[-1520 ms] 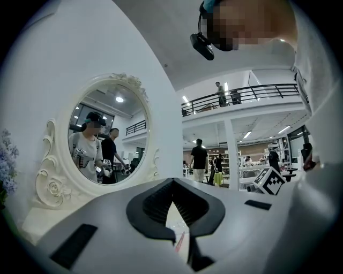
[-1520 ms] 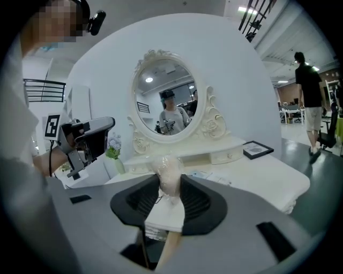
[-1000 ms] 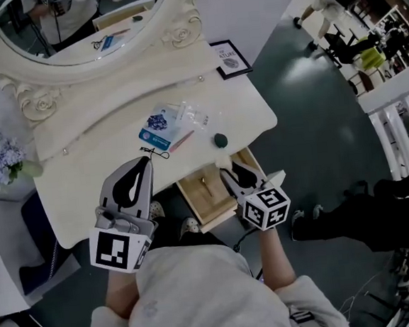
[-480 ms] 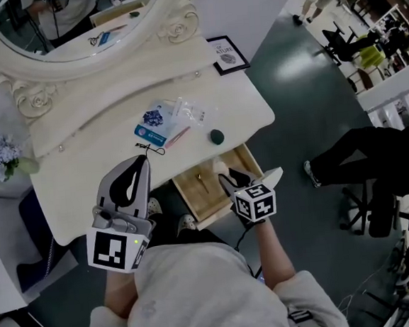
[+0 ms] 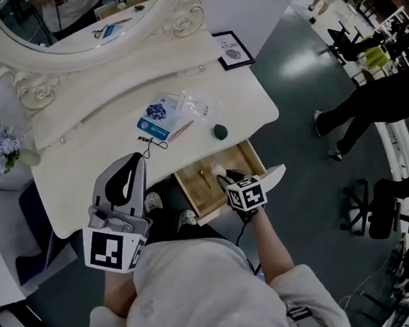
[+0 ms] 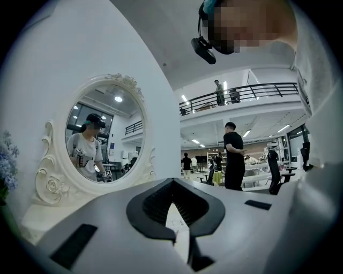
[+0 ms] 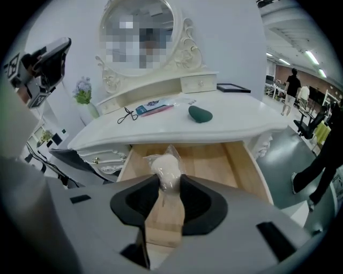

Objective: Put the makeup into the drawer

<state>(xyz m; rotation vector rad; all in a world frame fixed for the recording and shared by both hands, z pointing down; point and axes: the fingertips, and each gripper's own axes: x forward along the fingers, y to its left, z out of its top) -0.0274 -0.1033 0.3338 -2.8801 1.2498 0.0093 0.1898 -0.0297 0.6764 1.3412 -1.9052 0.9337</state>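
Over the open drawer point(image 7: 214, 160), right gripper point(image 7: 167, 184), jaws pinching a wrapped makeup puff point(image 7: 165, 167)

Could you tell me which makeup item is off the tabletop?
The white wrapped puff in the right gripper, over the open drawer; the green item and packets lie on the tabletop.

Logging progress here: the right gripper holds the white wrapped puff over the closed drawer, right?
Not quite: the drawer is open, not closed. The right gripper view shows the right gripper holding the white wrapped puff over its bare wooden bottom.
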